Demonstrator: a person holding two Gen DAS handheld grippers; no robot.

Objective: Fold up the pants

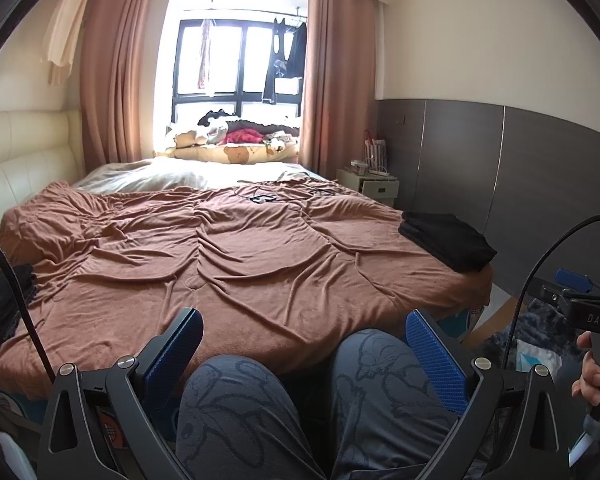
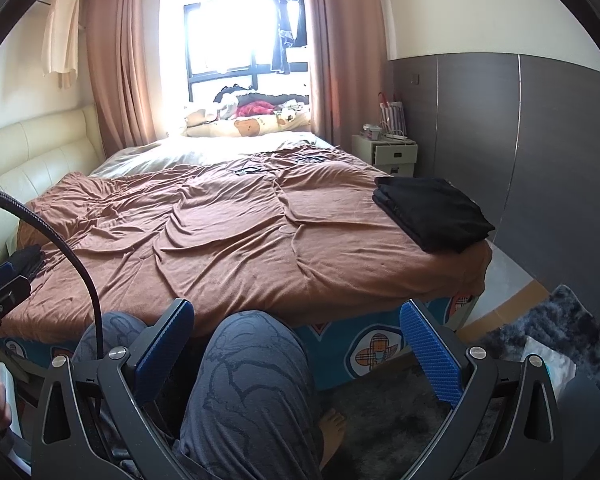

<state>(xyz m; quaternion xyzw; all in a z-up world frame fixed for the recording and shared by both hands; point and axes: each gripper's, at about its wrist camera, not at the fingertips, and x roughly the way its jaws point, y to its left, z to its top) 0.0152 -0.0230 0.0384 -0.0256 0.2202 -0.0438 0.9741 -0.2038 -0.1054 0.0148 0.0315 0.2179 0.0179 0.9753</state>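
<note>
A stack of folded black pants lies on the bed's right front corner; it also shows in the right wrist view. A second pile of dark clothing lies at the bed's left edge, and in the right wrist view only its edge shows. My left gripper is open and empty, held low in front of the bed above the person's knees. My right gripper is open and empty too, at the same height. Neither touches any clothing.
The bed carries a rumpled brown blanket with cables and small items at its far side. A bedside cabinet stands at the right wall. A dark rug covers the floor at right. The person's legs are under both grippers.
</note>
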